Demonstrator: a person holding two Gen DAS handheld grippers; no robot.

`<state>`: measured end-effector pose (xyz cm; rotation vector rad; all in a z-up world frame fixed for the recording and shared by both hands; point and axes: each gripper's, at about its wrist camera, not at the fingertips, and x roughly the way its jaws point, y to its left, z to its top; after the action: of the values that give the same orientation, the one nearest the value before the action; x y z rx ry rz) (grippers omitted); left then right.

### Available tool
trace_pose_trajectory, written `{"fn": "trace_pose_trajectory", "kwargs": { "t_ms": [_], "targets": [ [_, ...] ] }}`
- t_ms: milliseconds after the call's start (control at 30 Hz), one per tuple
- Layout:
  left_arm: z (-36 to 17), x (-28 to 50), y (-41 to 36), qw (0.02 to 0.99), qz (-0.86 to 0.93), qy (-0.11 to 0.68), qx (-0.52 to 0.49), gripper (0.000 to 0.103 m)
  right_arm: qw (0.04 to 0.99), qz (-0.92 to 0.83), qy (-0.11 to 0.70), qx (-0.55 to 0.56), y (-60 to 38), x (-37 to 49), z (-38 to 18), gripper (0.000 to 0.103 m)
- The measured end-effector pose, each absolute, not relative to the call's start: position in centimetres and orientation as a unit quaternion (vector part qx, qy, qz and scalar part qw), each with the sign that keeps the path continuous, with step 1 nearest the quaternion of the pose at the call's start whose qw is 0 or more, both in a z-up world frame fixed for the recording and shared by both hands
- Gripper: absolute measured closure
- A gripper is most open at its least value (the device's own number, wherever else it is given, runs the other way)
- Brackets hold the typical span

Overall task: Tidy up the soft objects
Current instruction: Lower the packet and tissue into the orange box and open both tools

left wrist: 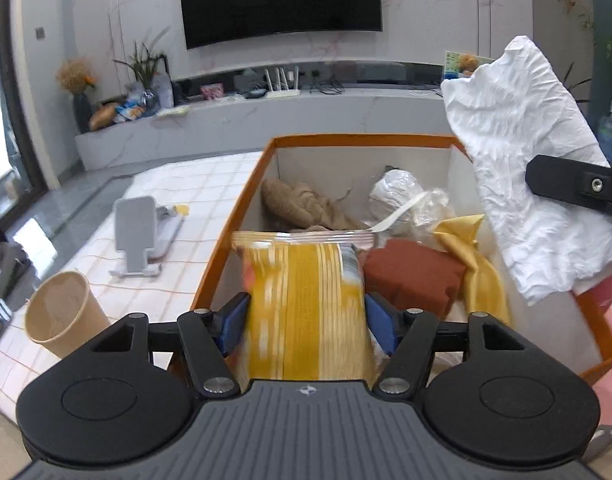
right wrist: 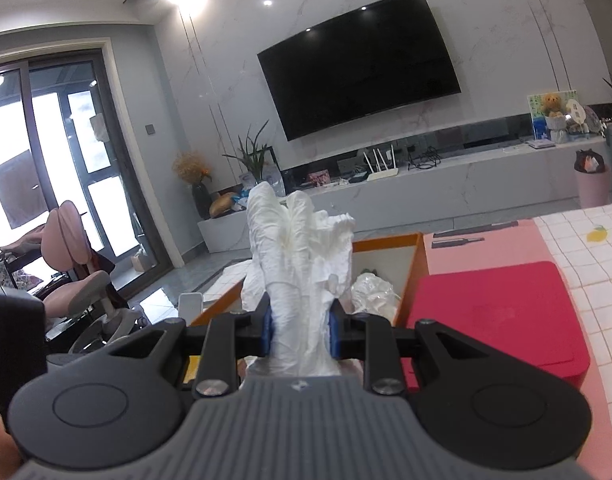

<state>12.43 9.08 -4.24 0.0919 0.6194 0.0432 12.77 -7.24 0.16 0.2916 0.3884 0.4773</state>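
An orange-rimmed white box [left wrist: 358, 140] stands on the tiled table. It holds a tan cloth [left wrist: 302, 204], a clear bag of white stuff [left wrist: 402, 200], a rust-red pad [left wrist: 414, 276] and a yellow cloth [left wrist: 478, 264]. My left gripper [left wrist: 306, 314] hangs over the box's near end. A yellow striped packet [left wrist: 302, 272] sits blurred between its wide-set blue pads, which look just clear of it. My right gripper [right wrist: 300, 328] is shut on a crumpled white cloth [right wrist: 302, 264]. That white cloth [left wrist: 526, 152] hangs over the box's right rim in the left wrist view.
A paper cup [left wrist: 62, 312] and a grey phone stand [left wrist: 136, 232] stand on the table left of the box. A red flat lid [right wrist: 498, 320] on a pink board lies right of the box [right wrist: 386, 242]. A pink chair [right wrist: 74, 276] stands at the far left.
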Motion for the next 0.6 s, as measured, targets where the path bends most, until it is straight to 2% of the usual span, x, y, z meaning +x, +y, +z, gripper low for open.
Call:
{"fn": "trace_pose_trajectory", "kwargs": {
  "t_ms": [67,100,233,467,600],
  "targets": [
    [-4.3,12.3,8.7,0.950,0.024,0.304,0.063,0.012,0.938,0.241,0.200,0.150,-7.1,13.0,0.0,0.078],
    [-4.3,12.2,8.4,0.948,0.014,0.308,0.077,0.010,0.933,0.245,0.207,0.162,-7.2,13.2,-0.2,0.078],
    [-3.7,11.5,8.3,0.956,0.037,0.277,0.090,0.010,0.928,0.245,0.222,0.172,-7.0,13.4,-0.6,0.078],
    [0.6,10.5,11.4,0.962,0.054,0.267,-0.010,0.008,0.934,0.238,0.219,0.151,-6.5,12.6,0.6,0.078],
    [1.8,10.6,13.1,0.955,0.083,0.284,-0.030,0.008,0.940,0.228,0.213,0.135,-6.2,12.0,1.2,0.078]
  ]
}}
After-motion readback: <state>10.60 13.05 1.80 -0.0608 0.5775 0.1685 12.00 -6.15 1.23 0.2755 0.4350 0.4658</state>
